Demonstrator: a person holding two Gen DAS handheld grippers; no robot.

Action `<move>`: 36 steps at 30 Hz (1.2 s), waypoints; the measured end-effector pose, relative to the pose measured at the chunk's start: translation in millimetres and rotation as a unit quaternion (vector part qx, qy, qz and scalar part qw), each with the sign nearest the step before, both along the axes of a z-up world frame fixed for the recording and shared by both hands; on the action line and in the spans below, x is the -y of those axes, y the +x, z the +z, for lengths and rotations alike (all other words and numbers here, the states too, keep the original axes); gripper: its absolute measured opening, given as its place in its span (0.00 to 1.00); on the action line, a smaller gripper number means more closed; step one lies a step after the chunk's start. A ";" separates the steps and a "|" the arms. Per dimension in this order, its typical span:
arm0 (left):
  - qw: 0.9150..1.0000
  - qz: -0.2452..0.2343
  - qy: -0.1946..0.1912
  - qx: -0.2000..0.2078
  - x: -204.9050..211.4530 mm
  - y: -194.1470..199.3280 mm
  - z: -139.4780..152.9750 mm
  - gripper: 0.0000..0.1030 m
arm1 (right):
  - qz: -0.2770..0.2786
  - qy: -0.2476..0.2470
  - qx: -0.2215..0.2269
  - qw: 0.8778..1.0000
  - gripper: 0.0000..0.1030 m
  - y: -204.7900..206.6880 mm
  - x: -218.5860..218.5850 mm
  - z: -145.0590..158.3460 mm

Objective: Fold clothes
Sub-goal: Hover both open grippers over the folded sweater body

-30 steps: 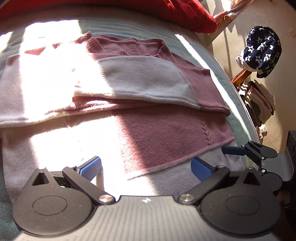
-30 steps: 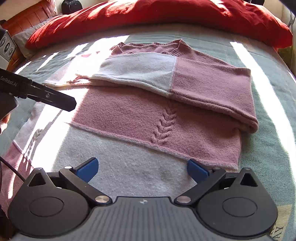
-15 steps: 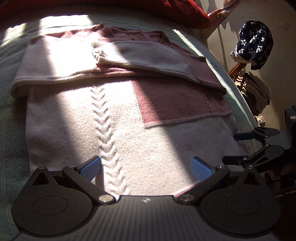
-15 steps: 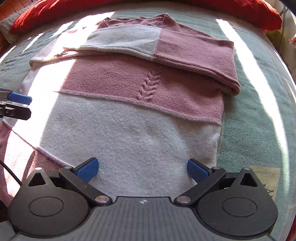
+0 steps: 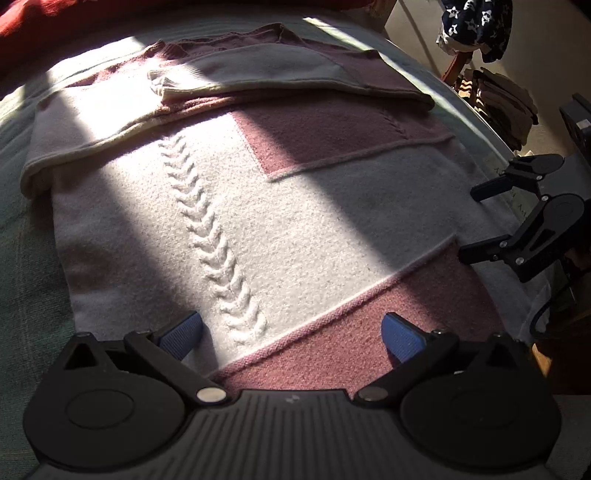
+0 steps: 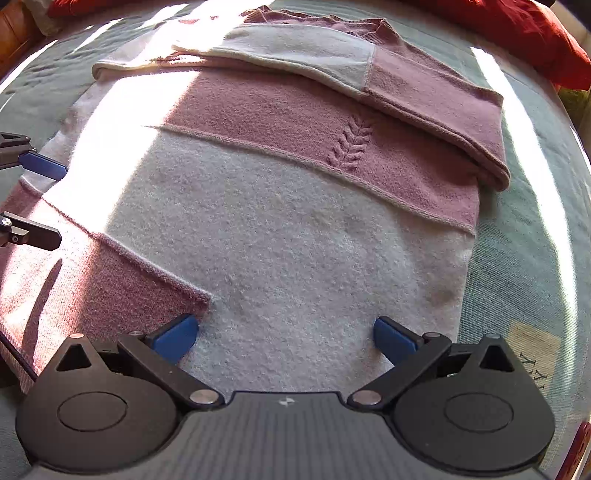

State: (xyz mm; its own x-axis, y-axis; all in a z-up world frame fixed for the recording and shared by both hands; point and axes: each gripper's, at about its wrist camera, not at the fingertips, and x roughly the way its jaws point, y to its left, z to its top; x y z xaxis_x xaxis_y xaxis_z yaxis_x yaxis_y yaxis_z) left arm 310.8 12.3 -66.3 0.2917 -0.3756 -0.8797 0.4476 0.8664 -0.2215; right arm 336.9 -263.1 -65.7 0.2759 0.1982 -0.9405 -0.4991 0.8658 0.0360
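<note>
Left wrist view: pink-and-white knit sweater [image 5: 280, 221] flat on bed [image 5: 22, 266]; left gripper [image 5: 291, 334] and right gripper [image 6: 286, 334] over near hem, jaws spread, empty.

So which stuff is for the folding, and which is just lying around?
For the folding:
- the sweater, pink and white, sleeves already folded across
- the left hand-held gripper and right hand-held gripper, both open above the hem

Just lying around:
- the red blanket
- the star-patterned cloth
- the pile of clothes
</note>
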 end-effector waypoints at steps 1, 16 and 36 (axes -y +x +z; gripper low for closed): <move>1.000 0.008 0.004 -0.007 1.0 1.9 1.1 0.99 | 0.001 0.003 0.000 1.000 1.00 0.0 0.8 0.6; 0.986 0.157 0.055 -0.007 27.3 3.7 111.1 0.99 | 0.064 0.088 0.023 0.994 1.00 20.0 32.3 58.1; 0.988 0.007 0.133 0.080 50.6 -19.4 113.5 0.99 | -0.017 0.066 0.100 0.993 1.00 1.7 105.4 101.3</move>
State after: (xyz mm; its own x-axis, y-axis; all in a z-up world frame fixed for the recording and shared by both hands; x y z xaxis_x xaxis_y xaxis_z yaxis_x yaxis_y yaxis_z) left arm 291.4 -38.3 47.2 0.4379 -0.1329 -0.8891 0.4468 0.8904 0.0870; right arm 338.6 -368.5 35.6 0.4628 0.3042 -0.8326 -0.4785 0.8764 0.0542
